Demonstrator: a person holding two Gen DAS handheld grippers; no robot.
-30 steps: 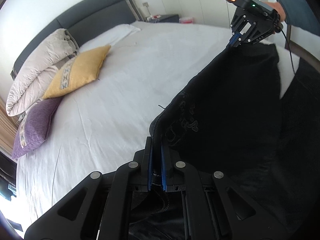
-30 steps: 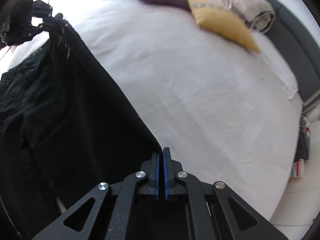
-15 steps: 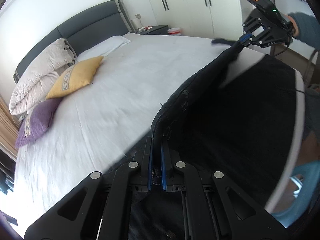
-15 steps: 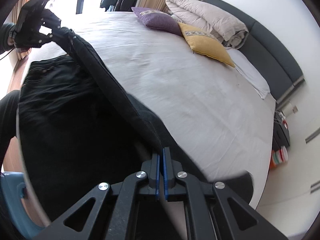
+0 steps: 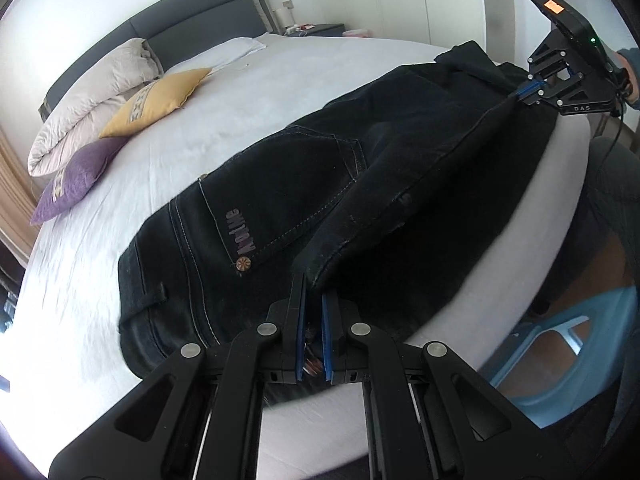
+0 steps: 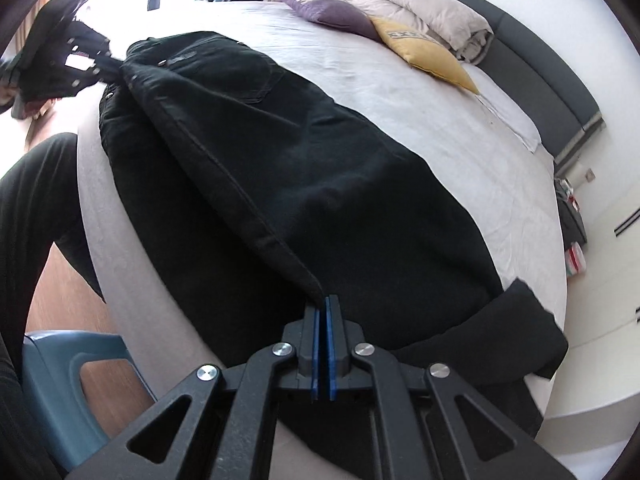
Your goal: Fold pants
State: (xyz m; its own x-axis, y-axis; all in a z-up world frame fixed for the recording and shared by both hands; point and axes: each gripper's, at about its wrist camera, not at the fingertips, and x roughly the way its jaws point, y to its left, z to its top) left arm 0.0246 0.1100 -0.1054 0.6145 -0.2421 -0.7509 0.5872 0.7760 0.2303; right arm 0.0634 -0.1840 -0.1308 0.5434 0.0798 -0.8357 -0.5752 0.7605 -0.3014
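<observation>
Left gripper [image 5: 311, 300] angled downward, jaws clamped on dark fabric, right gripper [image 6: 322, 308] angled downward, jaws pinched on a hem, held well apart

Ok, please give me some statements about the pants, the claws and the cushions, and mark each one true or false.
1. Both claws are shut on the black pants. True: the left claw and the right claw each pinch an edge.
2. The pants hang fully in the air. False: most of the cloth lies on the white bed.
3. A back pocket faces up. True.
4. The yellow cushion lies on the pants. False: it lies apart, near the headboard.
5. The purple cushion lies beside the yellow one. True.
</observation>
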